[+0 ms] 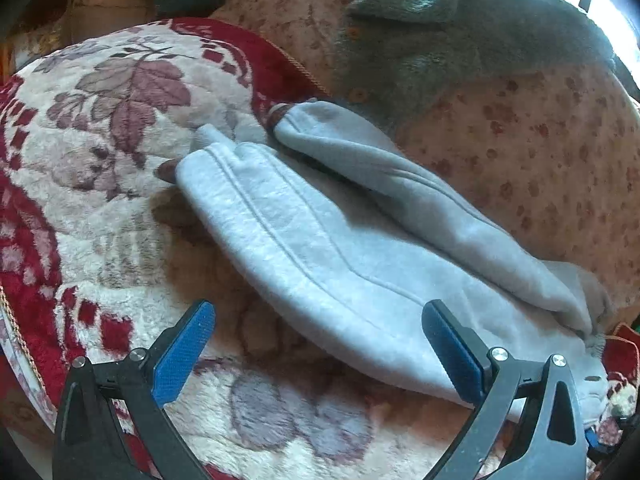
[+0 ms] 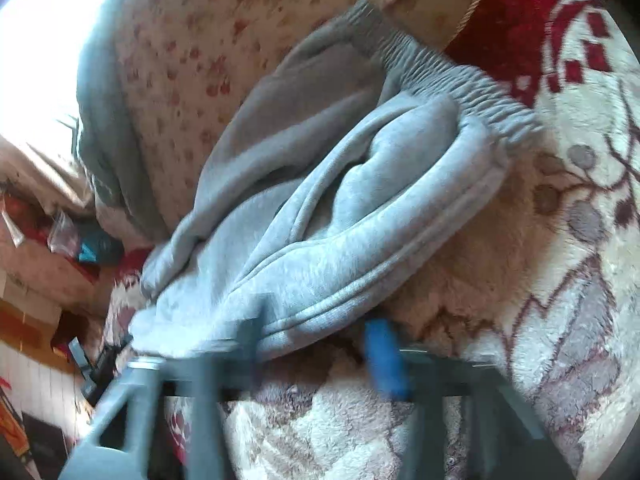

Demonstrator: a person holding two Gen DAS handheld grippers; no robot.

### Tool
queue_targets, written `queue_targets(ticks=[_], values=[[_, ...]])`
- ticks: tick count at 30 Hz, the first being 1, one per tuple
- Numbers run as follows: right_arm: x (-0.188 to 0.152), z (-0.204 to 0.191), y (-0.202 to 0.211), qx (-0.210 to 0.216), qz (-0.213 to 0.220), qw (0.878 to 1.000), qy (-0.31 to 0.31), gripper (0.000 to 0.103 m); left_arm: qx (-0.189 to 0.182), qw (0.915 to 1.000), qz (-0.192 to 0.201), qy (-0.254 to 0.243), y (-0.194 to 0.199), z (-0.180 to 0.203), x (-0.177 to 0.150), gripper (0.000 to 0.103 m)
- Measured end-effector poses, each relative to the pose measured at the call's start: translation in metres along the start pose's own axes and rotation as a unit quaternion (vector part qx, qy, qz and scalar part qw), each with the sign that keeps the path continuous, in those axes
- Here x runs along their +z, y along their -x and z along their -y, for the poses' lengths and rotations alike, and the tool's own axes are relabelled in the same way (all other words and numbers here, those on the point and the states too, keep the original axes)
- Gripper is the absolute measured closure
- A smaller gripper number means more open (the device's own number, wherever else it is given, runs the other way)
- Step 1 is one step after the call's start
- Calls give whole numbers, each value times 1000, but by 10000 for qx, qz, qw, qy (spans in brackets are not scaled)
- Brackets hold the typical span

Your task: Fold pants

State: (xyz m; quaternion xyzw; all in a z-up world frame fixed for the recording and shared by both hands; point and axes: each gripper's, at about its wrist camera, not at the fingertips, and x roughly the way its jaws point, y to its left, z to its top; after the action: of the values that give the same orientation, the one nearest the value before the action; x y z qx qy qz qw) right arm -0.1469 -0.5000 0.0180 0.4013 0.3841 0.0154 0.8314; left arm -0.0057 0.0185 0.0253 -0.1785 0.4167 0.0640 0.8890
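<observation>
Light grey sweatpants (image 1: 320,240) lie folded lengthwise on a plush blanket, both legs running to the upper left in the left wrist view. My left gripper (image 1: 320,348) hovers low over their near edge and is open. Its right blue pad (image 1: 452,356) is above the cloth and its left pad (image 1: 184,352) above the blanket, with nothing pinched. In the blurred right wrist view the pants (image 2: 340,208) show their ribbed waistband (image 2: 448,76) at the upper right. My right gripper (image 2: 316,352) stands open at the pants' near seam edge, its blue pad (image 2: 384,360) just off the cloth.
A red and cream floral blanket (image 1: 120,128) covers the surface. Behind the pants rises a pink spotted cushion (image 1: 520,152) with a grey-green fleece garment (image 1: 440,40) draped on it. Bags and boxes (image 2: 48,248) crowd the far side.
</observation>
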Motion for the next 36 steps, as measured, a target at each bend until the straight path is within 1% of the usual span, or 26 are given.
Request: queue_targets(ticks=[1, 3, 6, 9, 10, 11, 12, 13, 14, 15, 16, 17, 19, 20, 21, 23, 26, 28, 29, 34, 36], values=[[0, 3, 5, 66, 117, 9999, -86, 1, 12, 10000, -17, 41, -3, -2, 0, 0], [5, 7, 5, 56, 183, 9996, -206, 1, 32, 9998, -59, 166, -9, -6, 1, 0], [13, 14, 1, 47, 221, 9990, -387, 1, -45, 9991, -150, 383, -22, -9, 5, 0], [21, 22, -14, 131, 227, 9978, -612, 4, -87, 9990, -208, 398, -35, -3, 9, 0], [24, 24, -19, 117, 270, 9972, -683, 14, -40, 9989, -262, 382, -41, 0, 10, 0], [26, 25, -23, 135, 278, 9970, -715, 42, -55, 9987, -333, 377, -46, 3, 10, 0], [27, 26, -28, 225, 230, 9965, -770, 52, -140, 9985, -383, 365, -49, 5, 10, 0], [27, 27, -29, 306, 241, 9957, -836, 59, -260, 9982, -413, 345, -52, 7, 11, 3], [27, 26, -27, 311, 287, 9957, -822, 66, -345, 9982, -386, 316, -51, 9, 11, 11], [25, 23, -24, 299, 312, 9964, -725, 70, -375, 9983, -356, 254, -50, 12, 11, 50], [23, 20, -17, 284, 341, 9973, -581, 78, -265, 9987, -398, 155, -49, 14, 11, 84], [22, 17, -12, 263, 345, 9978, -509, 82, -192, 9989, -413, 103, -49, 14, 12, 85], [18, 13, -1, 251, 310, 9985, -384, 85, -451, 9979, -437, 128, -44, 9, 12, 90], [14, 9, 6, 190, 285, 9990, -292, 86, -531, 9975, -445, 118, -41, 6, 12, 91], [12, 7, 9, 166, 272, 9992, -239, 86, -632, 9972, -400, 65, -34, 4, 11, 92], [3, 0, 21, 172, 270, 9994, -134, 86, -715, 9970, -312, -22, -21, 0, 8, 93], [-10, -9, 37, 222, 243, 9994, -49, 86, -941, 9952, -283, -32, 0, -11, 4, 93], [-21, -12, 50, 280, 191, 9994, -6, 86, -1002, 9946, -282, -9, 11, -18, 1, 93], [-26, -13, 56, 283, 179, 9994, 26, 90, -1025, 9943, -301, -3, 16, -21, -1, 93], [-54, -12, 88, 285, 126, 9995, 20, 90, -1066, 9936, -326, -165, 43, -27, -20, 93], [-62, -10, 94, 227, 76, 9997, 90, 90, -1043, 9936, -362, -233, 46, -30, -28, 93]])
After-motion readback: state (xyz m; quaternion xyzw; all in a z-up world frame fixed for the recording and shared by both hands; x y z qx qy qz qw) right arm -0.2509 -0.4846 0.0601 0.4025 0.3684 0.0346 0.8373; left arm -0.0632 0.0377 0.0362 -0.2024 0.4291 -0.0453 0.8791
